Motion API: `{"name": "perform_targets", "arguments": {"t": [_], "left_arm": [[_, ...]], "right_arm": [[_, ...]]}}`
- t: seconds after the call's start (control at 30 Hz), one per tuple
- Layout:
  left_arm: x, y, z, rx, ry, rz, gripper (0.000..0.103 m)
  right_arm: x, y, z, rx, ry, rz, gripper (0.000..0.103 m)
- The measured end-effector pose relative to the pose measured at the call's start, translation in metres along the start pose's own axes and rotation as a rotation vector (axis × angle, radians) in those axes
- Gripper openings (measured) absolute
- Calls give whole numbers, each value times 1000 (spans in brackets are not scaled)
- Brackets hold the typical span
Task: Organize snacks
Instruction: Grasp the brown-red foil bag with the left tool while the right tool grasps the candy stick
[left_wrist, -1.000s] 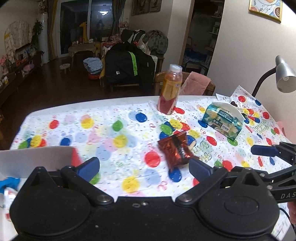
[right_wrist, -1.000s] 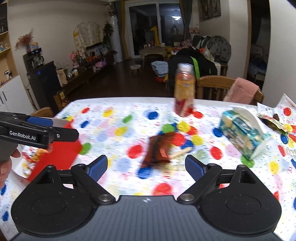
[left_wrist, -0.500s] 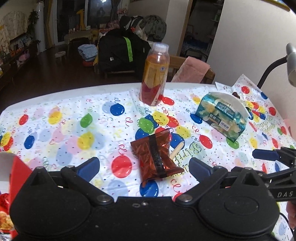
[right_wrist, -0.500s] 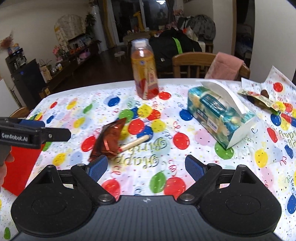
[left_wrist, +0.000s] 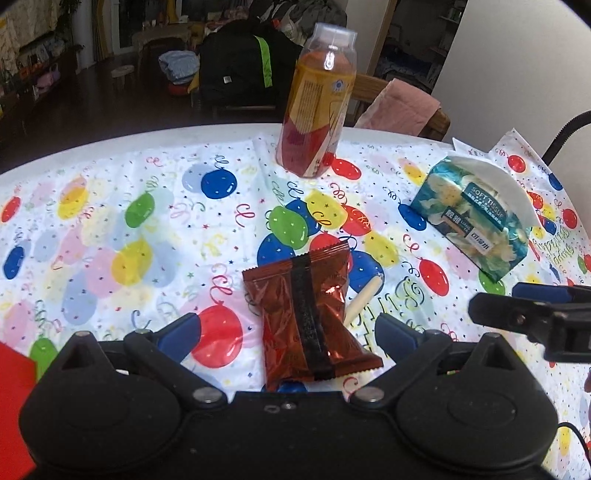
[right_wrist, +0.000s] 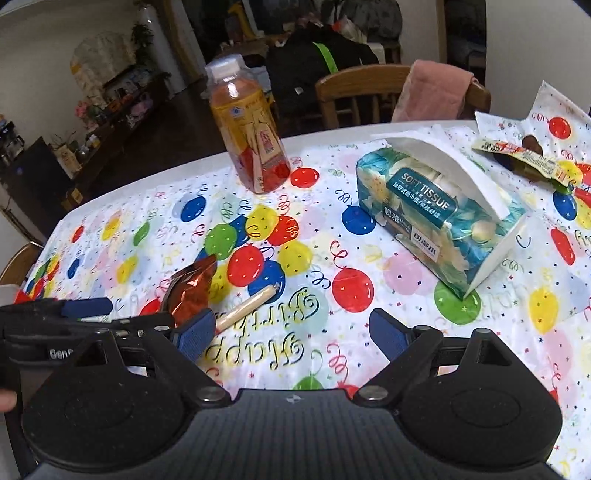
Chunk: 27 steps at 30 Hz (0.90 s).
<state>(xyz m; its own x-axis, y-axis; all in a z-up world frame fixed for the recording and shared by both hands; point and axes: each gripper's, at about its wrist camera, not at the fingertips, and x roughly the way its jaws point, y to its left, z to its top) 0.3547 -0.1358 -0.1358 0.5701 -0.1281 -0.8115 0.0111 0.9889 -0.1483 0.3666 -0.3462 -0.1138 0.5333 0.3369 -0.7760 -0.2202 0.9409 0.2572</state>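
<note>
A shiny brown snack packet (left_wrist: 312, 317) lies flat on the balloon-print tablecloth, right between the open fingers of my left gripper (left_wrist: 288, 330), which hovers over its near end without closing. A thin cream stick (left_wrist: 364, 297) lies beside the packet on the right. In the right wrist view the same packet (right_wrist: 192, 291) and stick (right_wrist: 245, 308) sit at left. My right gripper (right_wrist: 291, 334) is open and empty over the cloth, right of the packet. A red box corner (left_wrist: 14, 406) shows at the lower left.
An orange drink bottle (left_wrist: 316, 107) stands at the back of the table. A teal soft-tissue pack (right_wrist: 439, 218) lies to the right. A torn wrapper (right_wrist: 524, 157) rests at the far right. A wooden chair (right_wrist: 365, 94) with a pink cloth stands behind the table.
Both grippers have moved forward and lower over the table. The left one has come up onto the brown packet, which now lies between its fingers. The red box has slid out to the left.
</note>
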Motion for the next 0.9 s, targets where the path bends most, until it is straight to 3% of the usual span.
{"name": "perform_targets", "arguments": {"t": [0.23,0.43,0.57,0.7,0.73,0.9], "left_arm": [[26,1,4,-1,51,-56,100],[42,12,7,-55,88,-83,93],[47,17,9,-77,105,-109,82],[49,20,6,-89,100,-132,77],[49,21,6,-93,103,-139,77],[48,24,5,-101,93,-155,58]], "right_arm": [[29,-2,10,74,70,47,69],[52,-1,22,160,125,58,61],[66,6,24,178,153,56,58],[78,8,27,227,176,52,55],[82,8,28,243,180,52,50],[93,15,30,269,201,59,40]]}}
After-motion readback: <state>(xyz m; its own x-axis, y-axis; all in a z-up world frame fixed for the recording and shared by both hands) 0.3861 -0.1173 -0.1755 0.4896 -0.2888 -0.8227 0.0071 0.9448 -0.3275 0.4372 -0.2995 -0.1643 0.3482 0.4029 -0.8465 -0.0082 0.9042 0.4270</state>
